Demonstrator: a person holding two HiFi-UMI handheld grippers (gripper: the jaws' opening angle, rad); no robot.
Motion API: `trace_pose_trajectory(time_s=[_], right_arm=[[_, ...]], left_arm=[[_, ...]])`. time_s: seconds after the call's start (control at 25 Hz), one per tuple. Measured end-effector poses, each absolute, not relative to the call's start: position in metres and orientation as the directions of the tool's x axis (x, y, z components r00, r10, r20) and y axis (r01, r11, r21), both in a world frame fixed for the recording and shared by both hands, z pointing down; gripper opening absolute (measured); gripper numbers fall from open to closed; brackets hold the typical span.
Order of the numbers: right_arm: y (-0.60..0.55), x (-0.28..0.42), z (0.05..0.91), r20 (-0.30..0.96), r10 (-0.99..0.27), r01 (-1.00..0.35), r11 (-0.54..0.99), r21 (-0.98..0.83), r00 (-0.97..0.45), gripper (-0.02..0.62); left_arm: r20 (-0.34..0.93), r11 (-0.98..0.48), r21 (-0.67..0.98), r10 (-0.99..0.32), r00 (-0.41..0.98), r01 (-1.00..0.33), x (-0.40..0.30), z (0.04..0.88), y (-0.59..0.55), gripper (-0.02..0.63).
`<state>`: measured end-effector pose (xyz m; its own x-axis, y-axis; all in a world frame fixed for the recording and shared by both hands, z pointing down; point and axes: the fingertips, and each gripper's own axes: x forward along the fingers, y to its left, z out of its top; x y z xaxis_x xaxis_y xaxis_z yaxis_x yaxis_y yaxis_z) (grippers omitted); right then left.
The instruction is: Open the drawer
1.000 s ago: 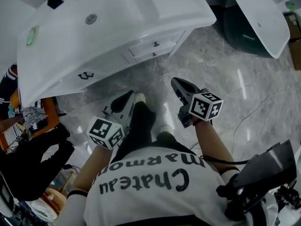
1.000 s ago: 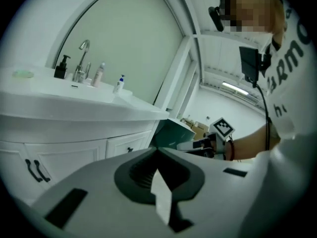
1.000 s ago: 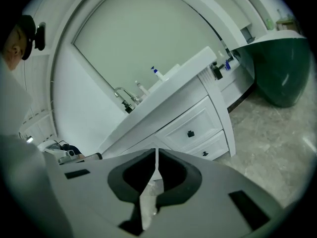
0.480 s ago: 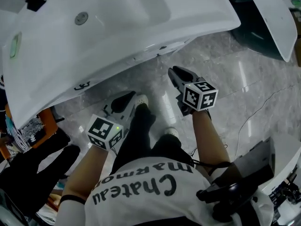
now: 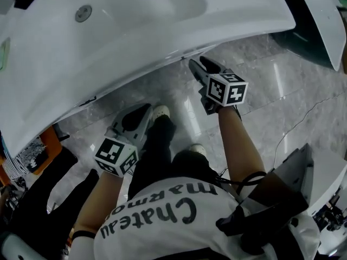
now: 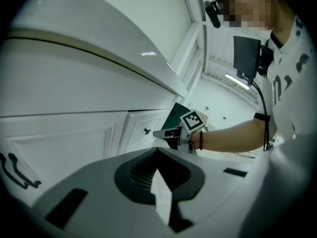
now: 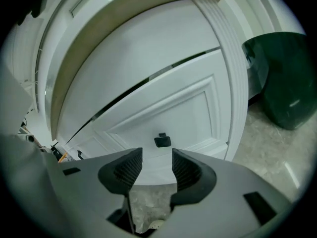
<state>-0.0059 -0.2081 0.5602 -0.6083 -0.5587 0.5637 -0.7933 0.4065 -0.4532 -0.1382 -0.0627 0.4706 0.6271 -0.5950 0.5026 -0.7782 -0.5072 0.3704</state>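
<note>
The drawer [image 7: 168,108] looks closed. Its knob [image 7: 162,141] sits at lower centre of the right gripper view, just beyond the right tongs [image 7: 152,163], which have just been opening and hold nothing. The left tongs [image 6: 157,157] are pressed together, empty. Gripping and pulling remain.

A white washbasin [image 5: 135,31] with a round metal drain [image 5: 83,13] overhangs a glossy grey marble floor [image 5: 282,91], where a white shoe [image 5: 160,112] is planted and a dark green bin [image 7: 280,78] stands by the basin's right end.
</note>
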Motion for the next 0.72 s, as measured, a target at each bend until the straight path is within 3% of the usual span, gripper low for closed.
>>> trace_pose_trajectory(time_s=[0.2,0.48,0.72], right_arm=[[-0.227,-0.020,0.582,0.610,-0.511,-0.793,0.453,-0.407,-0.605,0.236],[-0.246,-0.022,0.587,0.618,-0.510,-0.798,0.446,-0.405,-0.599,0.235],[-0.254,-0.027,0.589,0.661,-0.472,-0.804,0.453,-0.386,-0.583,0.170]], left_arm=[[0.498,-0.475,0.398,-0.606,0.620,-0.785,-0.141,0.477,-0.062,0.008],[0.496,-0.455,0.414,-0.613,0.615,-0.788,-0.135,0.487,-0.060,0.008],[0.516,-0.428,0.426,-0.609,0.602,-0.797,-0.140,0.494,-0.059,0.008]])
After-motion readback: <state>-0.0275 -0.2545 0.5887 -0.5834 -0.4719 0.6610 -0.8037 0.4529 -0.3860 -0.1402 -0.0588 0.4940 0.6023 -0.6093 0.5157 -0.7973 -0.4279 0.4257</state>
